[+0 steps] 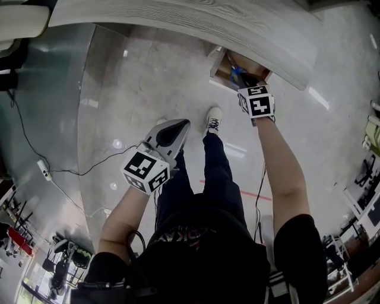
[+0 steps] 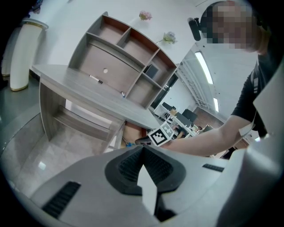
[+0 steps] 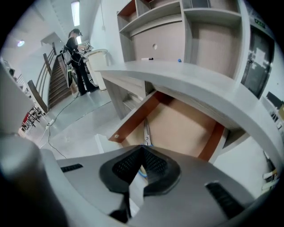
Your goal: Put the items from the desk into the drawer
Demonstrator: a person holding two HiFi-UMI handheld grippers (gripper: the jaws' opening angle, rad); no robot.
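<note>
Head view, desk (image 1: 178,18): we see its pale wood top run across the far side, with the open drawer (image 1: 222,72) under its right end.
Drawer: it is pulled out towards us, and from the right gripper view we look straight down into it. Most of its brown floor is bare.
Left gripper (image 2: 143,148): we hold it back on the near left, well apart from the desk. Its jaws are clenched together with nothing between them.
Right gripper (image 3: 142,147): we hold it over the drawer, pointing down into it. Its jaws are pressed tip to tip and we see nothing pinched. A blue bit shows through the gap behind the pads, and we judge that it lies in the drawer below.
Scissors (image 3: 145,131): they lie in the drawer by its left wall, blades showing just past the right gripper's tips.
Marker (image 3: 147,58): it lies at the far back of the desk top, by the shelf unit.
Blue item (image 3: 179,60): it sits on the desk top, right of the marker, too small for us to name.
Progress: we judge the task partly done. The scissors are stowed, while the marker and the blue item are left to fetch, and the left gripper and right gripper carry nothing.
</note>
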